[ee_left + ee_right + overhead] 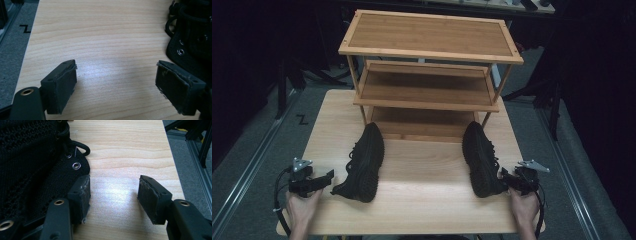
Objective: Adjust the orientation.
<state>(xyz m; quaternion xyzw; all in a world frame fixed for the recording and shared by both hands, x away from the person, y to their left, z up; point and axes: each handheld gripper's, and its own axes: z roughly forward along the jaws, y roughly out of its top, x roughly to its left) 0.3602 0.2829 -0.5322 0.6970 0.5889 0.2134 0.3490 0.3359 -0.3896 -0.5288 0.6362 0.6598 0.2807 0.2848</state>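
Jaws spread wide on both sides! High view: left gripper sits lower left by the left shoe, right gripper lower right against the right shoe; both hands low, level. Left gripper view: empty gap over table. Right gripper view: best to straddle the collar squarely before pinching.

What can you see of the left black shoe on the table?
The left black shoe is a dark mesh lace-up sneaker with metal eyelets and a thick black sole. It lies tipped onto its side on the wooden table, sole facing the right shoe, toe toward the bamboo rack's bottom shelf. The left claw sits just beside its heel, jaws open with only bare table between them, not gripping it.
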